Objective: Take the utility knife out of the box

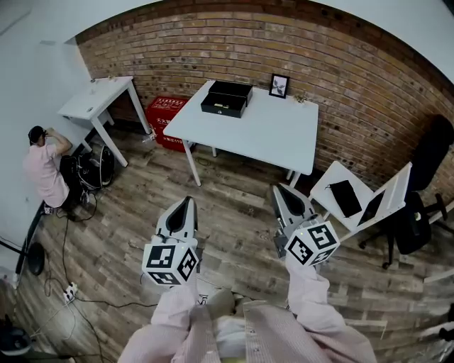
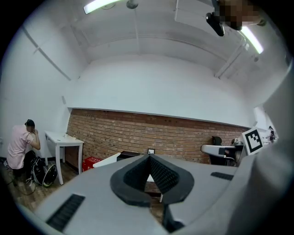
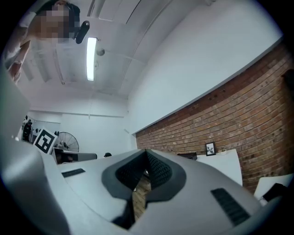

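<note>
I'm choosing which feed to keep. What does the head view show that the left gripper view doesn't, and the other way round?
Head view only: the top of the black box on the white table, and the marker cube on the left gripper. Left gripper view only: the ceiling light, and that gripper's jaws closed together with nothing between them. Both: the brick wall, the red crate and the crouching person.
</note>
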`<state>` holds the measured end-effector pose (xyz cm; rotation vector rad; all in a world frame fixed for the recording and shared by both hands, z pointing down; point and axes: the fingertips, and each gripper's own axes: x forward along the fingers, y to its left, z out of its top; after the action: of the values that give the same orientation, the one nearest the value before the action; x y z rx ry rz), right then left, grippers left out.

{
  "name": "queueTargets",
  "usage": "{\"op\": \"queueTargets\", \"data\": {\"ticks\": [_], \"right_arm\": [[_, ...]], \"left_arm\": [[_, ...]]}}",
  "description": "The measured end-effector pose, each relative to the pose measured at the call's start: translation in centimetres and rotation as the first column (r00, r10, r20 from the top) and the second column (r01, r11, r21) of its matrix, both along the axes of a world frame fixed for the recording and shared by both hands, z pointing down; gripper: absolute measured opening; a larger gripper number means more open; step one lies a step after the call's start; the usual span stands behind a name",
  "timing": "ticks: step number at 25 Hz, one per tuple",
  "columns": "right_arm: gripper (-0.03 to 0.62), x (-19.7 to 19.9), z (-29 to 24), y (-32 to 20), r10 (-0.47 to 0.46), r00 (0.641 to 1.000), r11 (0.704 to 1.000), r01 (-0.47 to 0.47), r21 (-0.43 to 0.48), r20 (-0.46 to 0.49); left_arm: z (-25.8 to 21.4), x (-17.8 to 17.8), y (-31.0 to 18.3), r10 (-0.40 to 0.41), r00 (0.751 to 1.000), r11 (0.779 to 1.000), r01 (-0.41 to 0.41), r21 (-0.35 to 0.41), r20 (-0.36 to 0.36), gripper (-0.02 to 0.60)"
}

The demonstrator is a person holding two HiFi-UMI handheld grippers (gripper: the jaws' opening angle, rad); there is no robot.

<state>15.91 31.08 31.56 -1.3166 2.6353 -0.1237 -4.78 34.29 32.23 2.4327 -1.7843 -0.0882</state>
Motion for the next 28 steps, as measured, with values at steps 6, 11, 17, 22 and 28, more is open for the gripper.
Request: {"op": "queueTargets", "data": {"ticks": [6, 11, 17, 22, 28], "right_arm": [[0.022, 0.1, 0.3, -0.6, 0.003, 1.000, 1.000, -0.003, -0.004, 0.008], [0.081, 0.4, 0.9, -1.5, 0.017, 1.000, 1.000, -0.017, -0.018, 0.000], [0.119, 0.4, 1.3, -3.2, 0.033, 0.999, 0.999, -0.033, -0.035, 0.007], [0.147, -0.5, 2.1, -6.0, 0.032, 0.999, 0.997, -0.029, -0.065, 0.041], [0.158, -2.4, 2.9, -10.9, 0.044, 0.999, 0.996, -0.043, -0.081, 0.019]], "left_arm": [[0.2, 0.2, -0.2, -0.006, 1.000, 1.000, 0.006, -0.005, 0.003, -0.008], [0.4, -0.1, -0.8, -0.016, 1.000, 1.000, 0.016, -0.015, 0.006, -0.008], [0.9, -0.6, -2.3, -0.016, 1.000, 0.999, 0.016, -0.029, 0.008, -0.008], [1.8, -1.3, -5.2, -0.012, 1.000, 0.999, 0.011, -0.042, -0.005, -0.008], [2.4, -3.0, -10.5, 0.000, 1.000, 0.999, 0.000, -0.051, -0.011, -0.008]]}}
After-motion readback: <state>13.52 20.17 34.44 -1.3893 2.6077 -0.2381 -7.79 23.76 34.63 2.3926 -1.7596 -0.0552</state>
